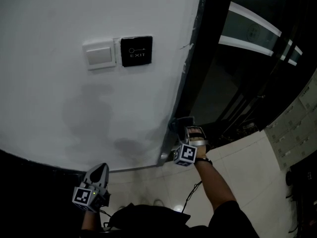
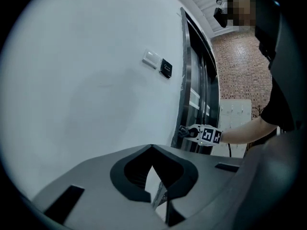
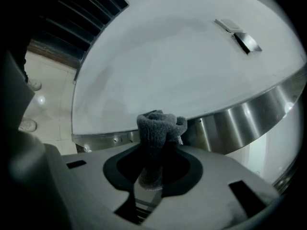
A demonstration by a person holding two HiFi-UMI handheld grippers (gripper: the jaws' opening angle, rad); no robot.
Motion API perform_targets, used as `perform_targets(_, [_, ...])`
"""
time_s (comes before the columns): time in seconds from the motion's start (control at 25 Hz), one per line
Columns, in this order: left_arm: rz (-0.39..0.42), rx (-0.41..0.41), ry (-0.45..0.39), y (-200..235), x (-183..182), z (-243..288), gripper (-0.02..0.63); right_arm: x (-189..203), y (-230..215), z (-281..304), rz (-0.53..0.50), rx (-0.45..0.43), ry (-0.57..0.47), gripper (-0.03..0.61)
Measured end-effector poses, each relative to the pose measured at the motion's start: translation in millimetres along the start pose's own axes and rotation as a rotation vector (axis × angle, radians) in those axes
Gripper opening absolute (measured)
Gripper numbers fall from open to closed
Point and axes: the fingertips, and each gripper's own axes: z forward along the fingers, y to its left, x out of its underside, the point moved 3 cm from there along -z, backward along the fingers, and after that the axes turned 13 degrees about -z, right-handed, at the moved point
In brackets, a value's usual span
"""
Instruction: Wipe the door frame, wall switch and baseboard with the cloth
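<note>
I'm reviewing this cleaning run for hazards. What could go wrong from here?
Only a small bunch of cloth sticks out of the right gripper, so its jaws might scrape the steel door frame. Later, wiping the wall switch might press the exit button beside it.

The head view is looking steeply down from high, close to the wall [image 1: 59, 108], taking in the wall switch [image 1: 99, 55], the door frame [image 1: 190, 73] at the wall's right edge and the floor [image 1: 242, 157]. The left gripper view is looking from low and farther back, up across the same wall, while the right gripper view is sitting tight at the wall's lower corner by the frame, facing up past the cloth [image 3: 156, 133]; all three are sharing the switch.
</note>
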Motion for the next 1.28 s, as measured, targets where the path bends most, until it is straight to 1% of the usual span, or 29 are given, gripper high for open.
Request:
perform_targets(0.2, [-0.007, -0.010, 0.007, 4.9, 2.7, -0.1, -0.009, -3.9, 13.4, 6.2, -0.012, -0.038, -0.005, 0.094])
perform_targets(0.44, [0.001, -0.021, -0.006, 4.9, -1.2, 0.7, -0.009, -15.6, 18.3, 5.0, -0.040, -0.074, -0.032, 0.094])
perform_targets(0.52, [0.001, -0.020, 0.006, 5.0, 0.5, -0.1, -0.009, -15.8, 24.2, 7.2, -0.034, -0.099, -0.027, 0.094])
perform_targets(0.68, [-0.004, -0.008, 0.001, 1.5, -1.7, 1.7, -0.009, -9.2, 39.4, 8.9, -0.050, -0.195, 0.018, 0.094])
perform_targets(0.76, [-0.011, -0.002, -0.005, 2.4, -2.9, 1.1, -0.009, -5.1, 36.3, 2.9, -0.052, -0.202, 0.033, 0.094])
perform_targets(0.8, [-0.015, 0.003, -0.006, 3.5, -2.8, 0.4, -0.009, -2.2, 28.0, -2.8, -0.047, -0.180, 0.038, 0.094])
perform_targets(0.84, [-0.019, 0.010, -0.005, 4.7, -2.5, -0.2, -0.009, 2.7, 14.3, -9.4, -0.040, -0.139, 0.044, 0.094])
perform_targets(0.92, [-0.023, 0.029, 0.000, 5.3, -3.9, 0.6, -0.009, 20.0, -29.7, -23.5, -0.039, -0.002, 0.065, 0.094])
perform_targets(1.04, [-0.027, 0.067, -0.010, 1.6, -9.6, 3.4, -0.009, 41.6, -132.8, -62.7, -0.046, 0.246, 0.080, 0.092])
perform_targets(1.16, [-0.020, 0.102, -0.024, 0.9, -16.1, 3.9, -0.009, 46.0, -240.1, -118.9, -0.017, 0.474, 0.088, 0.092])
perform_targets(1.24, [-0.009, 0.118, -0.026, 0.4, -21.0, 5.3, -0.009, 42.9, -297.6, -152.7, -0.003, 0.601, 0.089, 0.092])
perform_targets(1.28, [-0.006, 0.123, -0.029, 0.3, -23.2, 5.4, -0.009, 39.7, -320.1, -166.5, -0.001, 0.650, 0.087, 0.092])
